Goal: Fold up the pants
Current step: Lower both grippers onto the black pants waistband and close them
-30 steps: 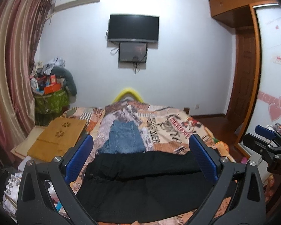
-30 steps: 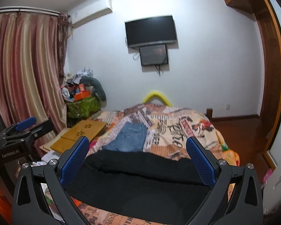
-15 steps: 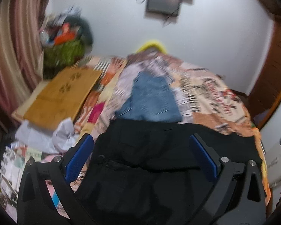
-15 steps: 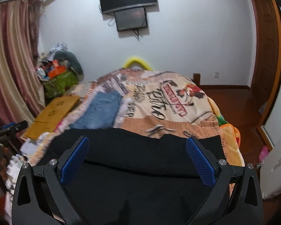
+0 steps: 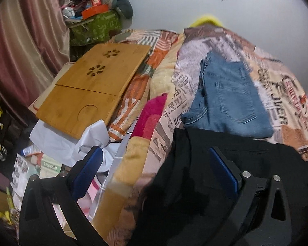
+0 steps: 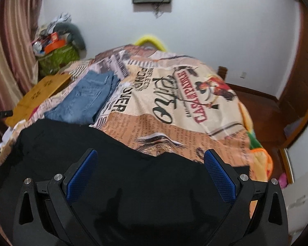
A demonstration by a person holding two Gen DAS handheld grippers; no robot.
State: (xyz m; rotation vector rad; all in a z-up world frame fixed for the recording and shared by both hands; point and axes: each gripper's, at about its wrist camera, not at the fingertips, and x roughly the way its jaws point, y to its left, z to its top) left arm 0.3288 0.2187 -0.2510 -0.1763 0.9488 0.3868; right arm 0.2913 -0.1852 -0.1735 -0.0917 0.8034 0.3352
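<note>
Black pants lie spread across the near end of the bed; they also show in the right wrist view. My left gripper is open and empty, above the pants' left end at the bed's left edge. My right gripper is open and empty, above the pants' right part. Folded blue jeans lie beyond the black pants, and show in the right wrist view too.
A printed bedspread covers the bed. A bamboo lap tray lies left of the bed over white cloth and clutter. A green box piled with things stands by the curtain. Wooden floor lies to the right.
Both grippers have tilted downward and come closer to the bed. The left one has swung left toward the pants' left end. Both stay open.
</note>
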